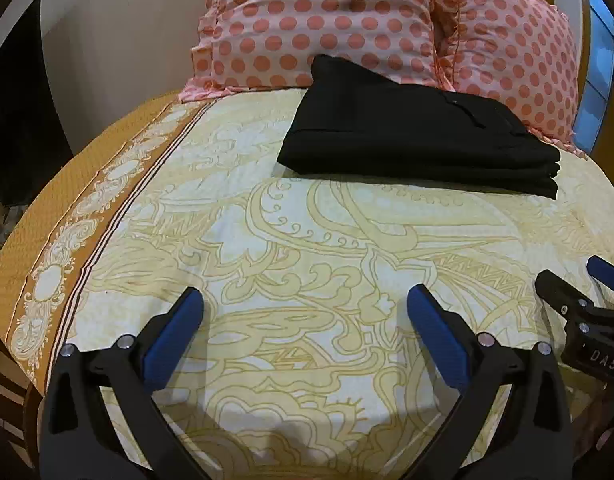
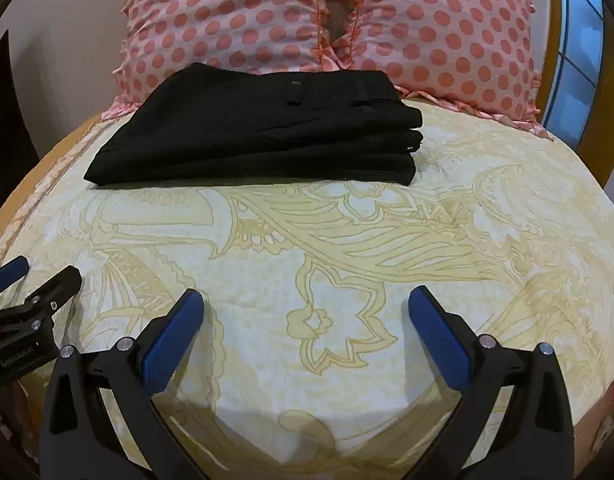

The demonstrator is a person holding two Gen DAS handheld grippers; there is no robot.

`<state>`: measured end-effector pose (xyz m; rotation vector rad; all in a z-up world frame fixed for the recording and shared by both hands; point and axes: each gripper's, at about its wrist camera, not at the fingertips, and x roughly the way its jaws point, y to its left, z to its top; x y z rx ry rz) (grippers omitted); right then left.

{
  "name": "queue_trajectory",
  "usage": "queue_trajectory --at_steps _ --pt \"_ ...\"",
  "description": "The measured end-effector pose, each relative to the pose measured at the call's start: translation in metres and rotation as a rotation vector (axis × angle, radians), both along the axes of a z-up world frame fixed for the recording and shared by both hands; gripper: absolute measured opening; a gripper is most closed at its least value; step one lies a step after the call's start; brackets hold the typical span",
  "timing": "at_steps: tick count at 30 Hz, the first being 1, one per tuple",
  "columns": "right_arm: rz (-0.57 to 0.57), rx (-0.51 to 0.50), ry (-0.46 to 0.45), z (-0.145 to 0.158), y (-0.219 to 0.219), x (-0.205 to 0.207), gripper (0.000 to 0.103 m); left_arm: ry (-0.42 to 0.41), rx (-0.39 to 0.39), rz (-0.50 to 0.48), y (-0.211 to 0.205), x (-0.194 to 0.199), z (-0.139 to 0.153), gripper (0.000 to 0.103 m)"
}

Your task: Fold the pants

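The black pants (image 1: pixel 419 132) lie folded in a thick flat stack on the bed, against the pillows; they also show in the right wrist view (image 2: pixel 263 140). My left gripper (image 1: pixel 305 300) is open and empty, low over the sheet, well short of the pants. My right gripper (image 2: pixel 307 300) is open and empty too, beside the left one. The right gripper shows at the right edge of the left wrist view (image 1: pixel 579 280), and the left gripper at the left edge of the right wrist view (image 2: pixel 39 276).
A cream and yellow patterned bedsheet (image 1: pixel 307 240) with an orange border (image 1: pixel 35 232) covers the bed. Two pink polka-dot pillows (image 1: pixel 315 20) (image 2: pixel 447 24) lean at the head. A wall is at the left, a blue window (image 2: pixel 575 52) at the right.
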<state>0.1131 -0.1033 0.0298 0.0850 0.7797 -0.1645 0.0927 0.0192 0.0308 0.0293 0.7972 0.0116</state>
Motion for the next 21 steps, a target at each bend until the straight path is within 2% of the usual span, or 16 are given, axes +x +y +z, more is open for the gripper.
queue_trajectory --at_steps 21 --pt "-0.002 -0.005 -0.024 -0.0004 -0.0008 -0.0015 0.102 0.009 -0.002 -0.028 0.0014 0.0037 0.0008 0.101"
